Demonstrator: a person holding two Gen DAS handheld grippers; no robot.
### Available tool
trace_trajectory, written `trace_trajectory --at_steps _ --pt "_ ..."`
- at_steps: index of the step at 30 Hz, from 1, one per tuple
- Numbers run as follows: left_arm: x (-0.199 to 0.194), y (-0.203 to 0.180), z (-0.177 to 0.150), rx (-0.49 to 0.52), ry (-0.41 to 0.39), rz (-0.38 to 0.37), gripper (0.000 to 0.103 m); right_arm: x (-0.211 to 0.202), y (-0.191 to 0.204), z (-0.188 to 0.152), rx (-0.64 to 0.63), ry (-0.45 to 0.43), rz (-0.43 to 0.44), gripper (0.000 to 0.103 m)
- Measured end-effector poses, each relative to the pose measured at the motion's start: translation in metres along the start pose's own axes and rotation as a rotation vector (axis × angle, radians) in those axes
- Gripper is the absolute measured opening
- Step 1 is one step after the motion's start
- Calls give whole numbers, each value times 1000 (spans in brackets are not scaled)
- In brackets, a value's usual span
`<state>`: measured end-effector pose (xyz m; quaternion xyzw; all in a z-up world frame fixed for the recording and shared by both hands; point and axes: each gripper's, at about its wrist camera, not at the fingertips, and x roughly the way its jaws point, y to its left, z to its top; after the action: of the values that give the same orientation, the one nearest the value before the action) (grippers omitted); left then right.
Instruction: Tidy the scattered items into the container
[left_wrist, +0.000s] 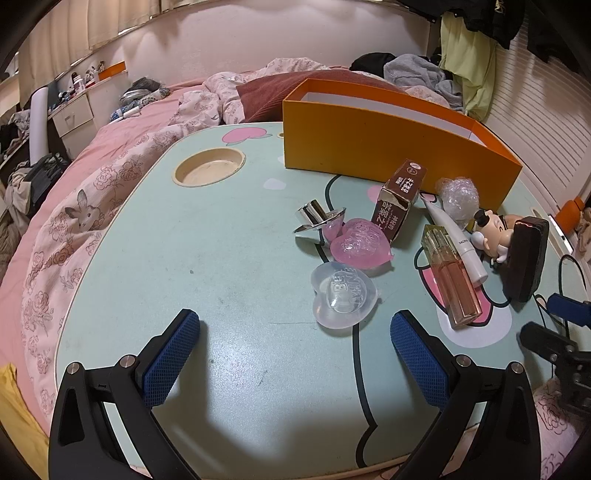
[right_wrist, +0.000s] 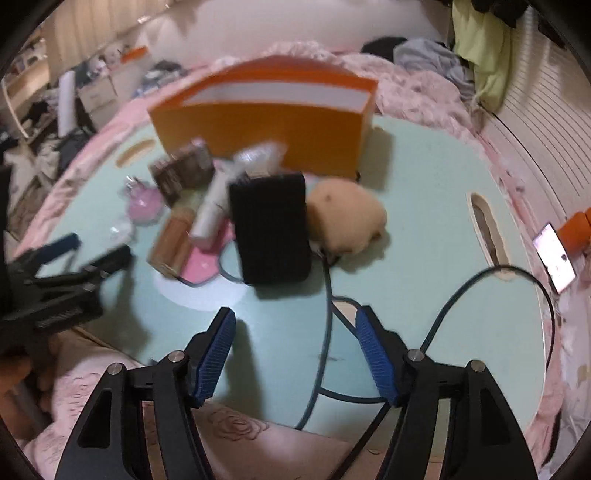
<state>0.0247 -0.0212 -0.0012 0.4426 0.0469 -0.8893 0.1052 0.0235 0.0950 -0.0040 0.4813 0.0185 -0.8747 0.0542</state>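
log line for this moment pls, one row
stage: approach | left gripper: jaws open, empty | right gripper: jaws open, empty | items: scattered on table | orange box: nothing seen inside

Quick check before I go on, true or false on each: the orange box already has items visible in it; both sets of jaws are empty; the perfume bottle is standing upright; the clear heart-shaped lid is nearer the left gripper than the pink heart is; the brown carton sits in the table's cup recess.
1. Items show inside the orange box. False: only its white inner wall shows; its floor is hidden.
2. Both jaws are empty. True: the left gripper and right gripper stand open over bare table.
3. The perfume bottle stands upright. False: it lies flat.
4. The clear heart lid is nearer the left gripper than the pink heart. True.
5. The brown carton sits in the cup recess. False: it lies by the box; the recess holds nothing.
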Motion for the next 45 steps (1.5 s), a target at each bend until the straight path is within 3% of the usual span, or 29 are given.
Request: trace_trajectory --at_steps 6,13,20,24,27,29,32,35,38,40,42,45 --pt "-1 0 0 1 0 -3 103 5 -2 -3 -4 -5 9 75" --pt "-1 -1 0 2 0 -3 103 -7 -34 -5 160 -62 125 75" --pt "-1 0 0 3 0 -7 103 -8 -21 -4 121 -56 95 80" --pt "-1 0 0 4 0 -7 103 -10 -34 -5 175 -75 141 80" --pt "-1 0 0 4 0 -9 103 -14 -47 -6 247 -113 187 75" --pt "-1 0 0 5 0 -9 103 -25 -58 -5 304 -190 200 75" --pt "-1 0 0 6 0 -10 103 -35 -59 13 300 -253 92 75" --pt "-1 0 0 7 0 -10 103 -28 -51 35 244 -242 2 75" --pt "-1 0 0 7 0 -12 103 -15 -47 46 212 -203 -28 75" --pt "-1 0 0 8 1 -12 103 -8 -37 43 164 -166 -4 74" --pt "-1 0 1 8 1 -13 103 -11 -28 35 110 -173 13 74" --pt "-1 0 1 9 0 -13 103 -20 -35 29 127 -213 -12 74"
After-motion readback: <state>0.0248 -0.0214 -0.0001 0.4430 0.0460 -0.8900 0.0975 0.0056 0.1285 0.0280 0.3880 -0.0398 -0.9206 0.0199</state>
